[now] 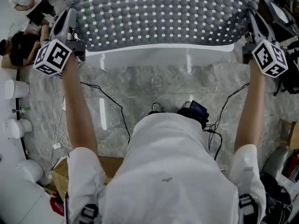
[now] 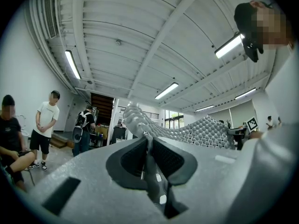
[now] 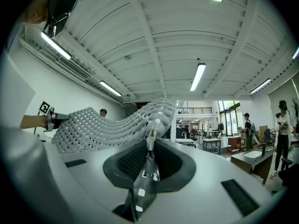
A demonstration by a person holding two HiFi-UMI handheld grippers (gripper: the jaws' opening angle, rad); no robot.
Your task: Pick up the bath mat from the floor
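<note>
The grey bath mat (image 1: 163,15), studded with bumps and square holes, hangs stretched between my two grippers, off the floor. My left gripper (image 1: 71,14) is shut on the mat's left corner, and my right gripper (image 1: 251,18) is shut on its right corner. In the left gripper view the jaws (image 2: 148,143) pinch a fold of the mat (image 2: 201,132), which runs off to the right. In the right gripper view the jaws (image 3: 150,143) clamp the mat (image 3: 103,122), which spreads to the left toward the other gripper.
A white glossy ledge (image 1: 159,54) lies under the mat, above the marble floor (image 1: 154,85). Black cables (image 1: 114,104) trail across the floor. A cardboard box (image 1: 63,171) sits at lower left. People (image 2: 46,120) stand nearby, and tables (image 3: 252,157) are at the right.
</note>
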